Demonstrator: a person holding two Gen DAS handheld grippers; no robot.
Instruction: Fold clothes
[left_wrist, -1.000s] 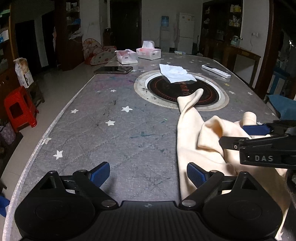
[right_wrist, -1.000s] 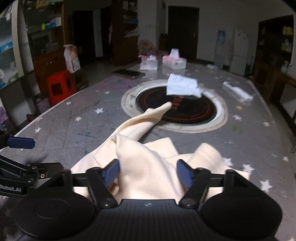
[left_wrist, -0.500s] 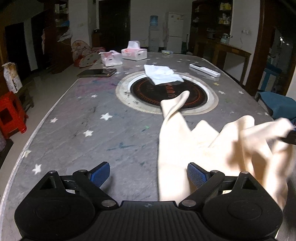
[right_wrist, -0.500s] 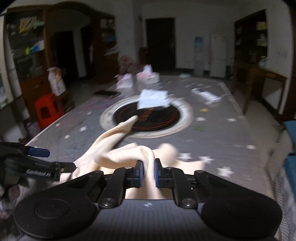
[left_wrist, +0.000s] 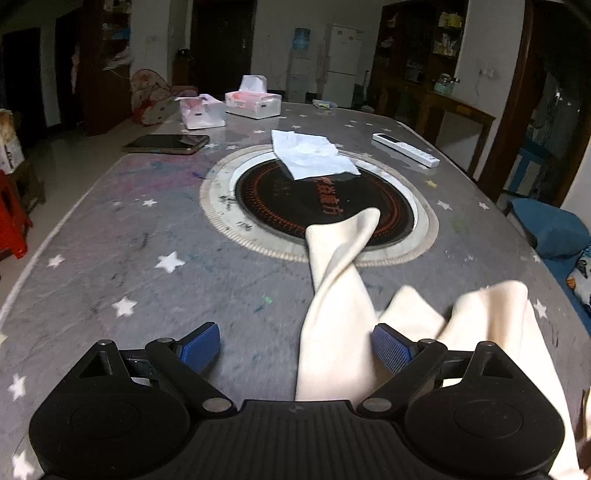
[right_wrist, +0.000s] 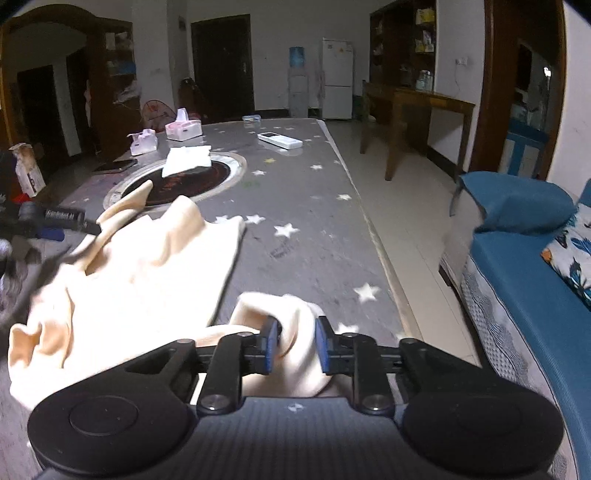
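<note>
Two pairs of tongs are shown over a grey, star-printed surface. Nearest the right wrist camera, the right tongs are seen closed down on a bunched fold of the cream garment, with cloth pinched between the blue pads. The rest of the garment is spread in loose folds on the surface, to the left of the right tongs and on the near side of the round inset hotplate. The left tongs are held wide open; a strip of the garment passes between the fingers close to the right-hand pad, but nothing is gripped. From there the strip is seen twisted, its tip resting on the near rim of the hotplate. A white crumpled cloth lies on the far rim of the hotplate. Left of the hotplate a dark phone is laid flat; right of it, a white remote. Beyond the hotplate, two tissue boxes stand near the far edge of the surface.
</note>
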